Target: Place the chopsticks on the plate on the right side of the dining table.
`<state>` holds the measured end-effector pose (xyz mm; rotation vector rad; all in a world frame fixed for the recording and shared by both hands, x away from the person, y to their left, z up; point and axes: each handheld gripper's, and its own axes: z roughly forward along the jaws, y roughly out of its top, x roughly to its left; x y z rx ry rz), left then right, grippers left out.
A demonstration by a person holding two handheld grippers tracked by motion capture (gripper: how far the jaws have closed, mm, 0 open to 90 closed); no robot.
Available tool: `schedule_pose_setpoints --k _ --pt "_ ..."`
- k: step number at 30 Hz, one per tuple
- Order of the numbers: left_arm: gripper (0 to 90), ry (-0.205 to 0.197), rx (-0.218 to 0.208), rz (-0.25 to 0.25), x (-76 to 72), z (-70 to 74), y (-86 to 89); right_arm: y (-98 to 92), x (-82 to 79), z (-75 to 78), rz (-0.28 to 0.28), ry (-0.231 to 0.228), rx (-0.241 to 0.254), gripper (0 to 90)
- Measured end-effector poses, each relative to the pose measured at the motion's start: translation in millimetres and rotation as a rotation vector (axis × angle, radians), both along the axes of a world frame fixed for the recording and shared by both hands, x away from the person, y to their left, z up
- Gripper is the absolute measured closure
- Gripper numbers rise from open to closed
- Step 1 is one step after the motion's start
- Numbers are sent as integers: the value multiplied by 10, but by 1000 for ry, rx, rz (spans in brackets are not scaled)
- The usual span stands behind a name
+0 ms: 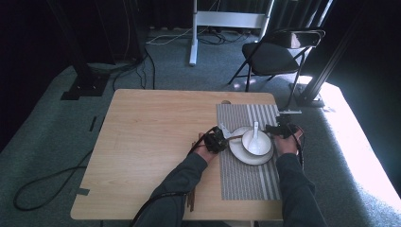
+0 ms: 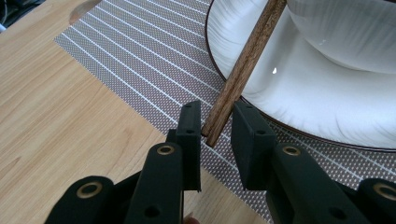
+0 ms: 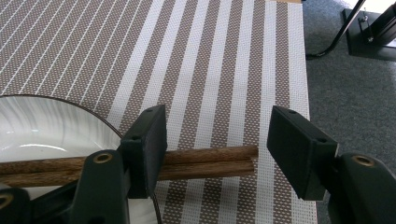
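The table (image 1: 156, 142), pale wood, takes the middle of the high view, with a dark folding chair (image 1: 274, 52) beyond it at the upper right. A striped mat (image 1: 246, 179) lies along the table's right part, running from mid-frame down to the lower edge. On the mat, just right of centre, sits a white plate (image 1: 249, 158) with a thin dark rim, and on the plate a white bowl (image 1: 257, 143) with a white spoon (image 1: 256, 128) leaning in it.

The person's two sleeves come up from the bottom edge, one to each side of the plate. The left gripper (image 1: 218, 138) is at the plate's left rim, the right gripper (image 1: 280, 128) at its right rim.

The chopsticks (image 3: 205, 161), brown wood, lie across the plate beside the bowl. In the right gripper view they run level across the lower half of the frame, two sticks side by side, from the plate (image 3: 42, 130) at lower left out over the mat (image 3: 210, 56); their ends stop between the jaws. The right gripper (image 3: 215, 147) stands about half open: the left pad is right against the sticks, the right pad well clear of them, so nothing is clamped.

In the left gripper view the sticks (image 2: 245, 65) slant down from the top over the plate's rim (image 2: 280, 93), the bowl (image 2: 345, 32) at upper right. Their tip lies in the narrow gap of the left gripper (image 2: 217, 128), by the left pad; the other pad looks just clear.
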<state>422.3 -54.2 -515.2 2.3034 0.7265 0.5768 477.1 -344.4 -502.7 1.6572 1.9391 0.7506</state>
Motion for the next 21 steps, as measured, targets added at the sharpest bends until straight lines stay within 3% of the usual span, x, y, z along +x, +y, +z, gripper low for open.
schedule_pose_setpoints --k 21 --pt "664 4 7 -4 -13 -25 68 -63 -37 6 -2 -2 -16 372"
